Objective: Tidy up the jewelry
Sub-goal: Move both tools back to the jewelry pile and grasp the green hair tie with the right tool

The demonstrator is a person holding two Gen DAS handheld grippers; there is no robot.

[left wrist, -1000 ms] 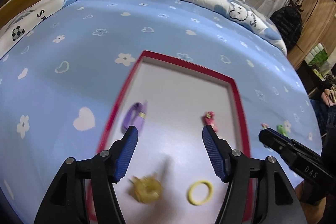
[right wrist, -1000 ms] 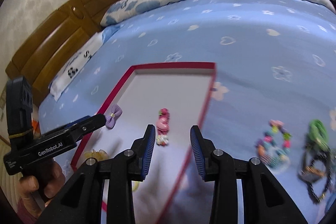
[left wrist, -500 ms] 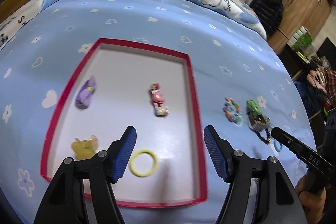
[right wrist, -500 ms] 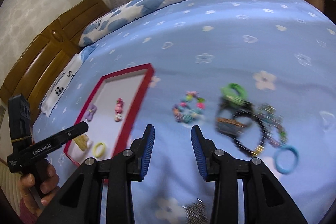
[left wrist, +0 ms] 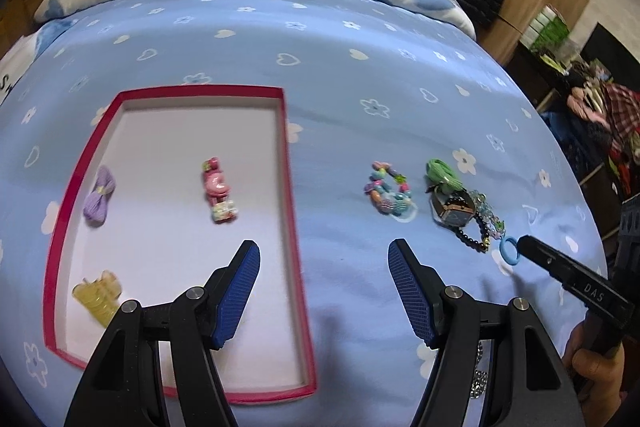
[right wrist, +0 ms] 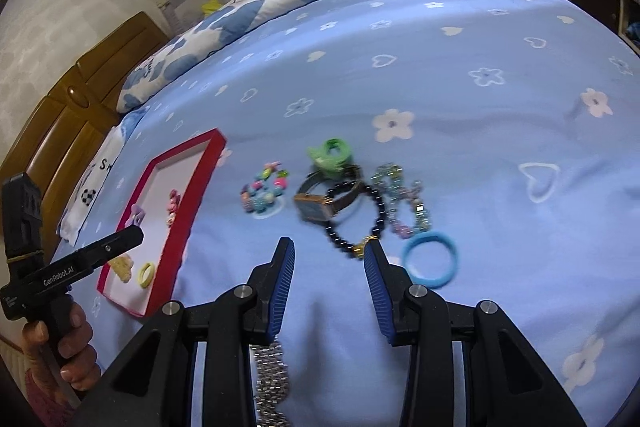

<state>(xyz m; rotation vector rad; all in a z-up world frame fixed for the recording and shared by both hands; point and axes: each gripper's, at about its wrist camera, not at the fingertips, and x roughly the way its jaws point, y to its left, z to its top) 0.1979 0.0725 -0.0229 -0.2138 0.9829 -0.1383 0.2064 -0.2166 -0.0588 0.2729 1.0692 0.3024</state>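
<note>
Left gripper [left wrist: 324,263]: jaws wide apart, empty; hovering over right rim of tray [left wrist: 294,227]. Ahead-left, inside tray: purple bow [left wrist: 100,202], pink clip [left wrist: 217,189], yellow clip [left wrist: 97,295].

Right gripper [right wrist: 329,259]: jaws partly open, empty. Just ahead on bedspread [right wrist: 480,39]: watch [right wrist: 320,205], black bracelet [right wrist: 356,219], bead bracelet [right wrist: 262,191], green tie [right wrist: 331,154]; blue ring [right wrist: 430,261] beside right fingertip. Silvery chain [right wrist: 272,375], possibly a bracelet, beneath gripper.

Bare bedspread [left wrist: 344,267] lies between the red tray [left wrist: 294,227] wall and the jewellery cluster: beaded bracelet [right wrist: 262,193], watch [right wrist: 320,205], black bead bracelet [right wrist: 378,205], blue ring [right wrist: 430,261] crowd together. A silver chain [right wrist: 272,379] lies under the right hand-held gripper [right wrist: 330,267].
</note>
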